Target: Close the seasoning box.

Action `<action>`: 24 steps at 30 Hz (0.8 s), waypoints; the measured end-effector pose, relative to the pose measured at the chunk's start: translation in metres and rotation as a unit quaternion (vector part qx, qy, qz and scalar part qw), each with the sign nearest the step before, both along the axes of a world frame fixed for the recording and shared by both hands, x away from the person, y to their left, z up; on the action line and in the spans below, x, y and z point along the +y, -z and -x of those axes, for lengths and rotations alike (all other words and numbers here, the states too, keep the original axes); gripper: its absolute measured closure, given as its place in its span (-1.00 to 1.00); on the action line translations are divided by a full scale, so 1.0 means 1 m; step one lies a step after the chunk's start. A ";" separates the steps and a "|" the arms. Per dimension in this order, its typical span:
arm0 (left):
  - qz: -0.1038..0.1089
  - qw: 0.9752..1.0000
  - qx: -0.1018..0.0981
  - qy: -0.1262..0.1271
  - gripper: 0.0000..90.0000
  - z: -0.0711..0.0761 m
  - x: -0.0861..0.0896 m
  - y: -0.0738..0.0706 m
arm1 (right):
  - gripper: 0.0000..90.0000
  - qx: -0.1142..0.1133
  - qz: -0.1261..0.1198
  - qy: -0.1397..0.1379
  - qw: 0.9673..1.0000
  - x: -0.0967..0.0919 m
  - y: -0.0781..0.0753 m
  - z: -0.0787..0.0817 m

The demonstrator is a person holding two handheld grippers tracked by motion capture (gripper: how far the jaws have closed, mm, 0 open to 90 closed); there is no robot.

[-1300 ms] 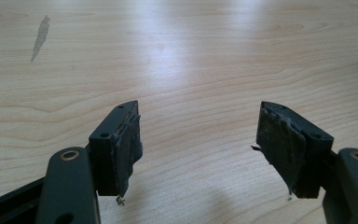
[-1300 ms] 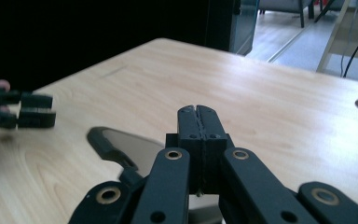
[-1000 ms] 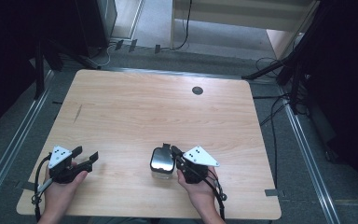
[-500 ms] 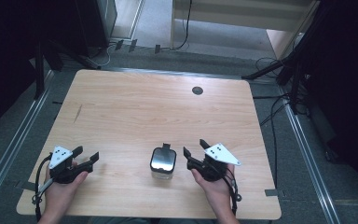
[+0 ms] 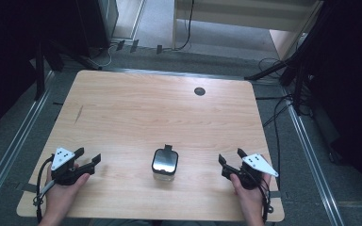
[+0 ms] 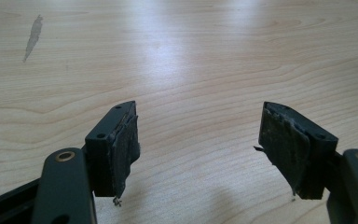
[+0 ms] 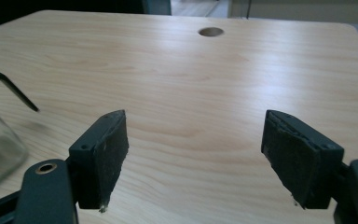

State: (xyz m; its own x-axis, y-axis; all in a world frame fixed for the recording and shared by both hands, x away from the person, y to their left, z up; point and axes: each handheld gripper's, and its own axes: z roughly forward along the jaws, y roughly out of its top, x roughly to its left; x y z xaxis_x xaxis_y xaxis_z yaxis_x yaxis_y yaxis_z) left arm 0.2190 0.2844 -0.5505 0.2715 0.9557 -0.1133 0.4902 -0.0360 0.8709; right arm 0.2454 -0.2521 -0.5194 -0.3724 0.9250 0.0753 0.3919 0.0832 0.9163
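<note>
Your tabletop was pale wood with rounded corners, a round cable hole near its far edge and a dark streak toward its far left. A small glass jar with a dark lid stood upright near the front, on grey floor strewn with cables.

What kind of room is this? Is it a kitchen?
Probably not a kitchen; more likely a lab or workshop. A bare wooden table stands on grey floor, with loose cables and dark stands around it.
</note>
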 end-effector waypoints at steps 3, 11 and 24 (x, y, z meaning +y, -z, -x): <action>-0.002 1.000 0.001 0.001 -0.37 0.000 0.000 0.000 | -0.48 0.003 0.003 0.011 1.000 -0.012 0.004 0.003; 0.003 1.000 0.003 0.004 -0.36 -0.001 0.000 0.000 | -0.44 0.027 0.005 0.027 0.999 -0.049 0.021 0.016; 0.012 1.000 0.016 0.007 -0.35 -0.005 0.002 0.001 | -0.42 0.054 0.039 0.074 0.995 -0.065 0.027 0.012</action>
State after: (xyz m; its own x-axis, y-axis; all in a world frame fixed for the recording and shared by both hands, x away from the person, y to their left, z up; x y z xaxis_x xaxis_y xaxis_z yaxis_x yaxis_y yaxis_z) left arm 0.2243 0.2865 -0.5512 0.2801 0.9488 -0.1457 0.5172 -0.0213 0.8556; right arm 0.2337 -0.3171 -0.5465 -0.2249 0.9738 0.0331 0.5010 0.0864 0.8612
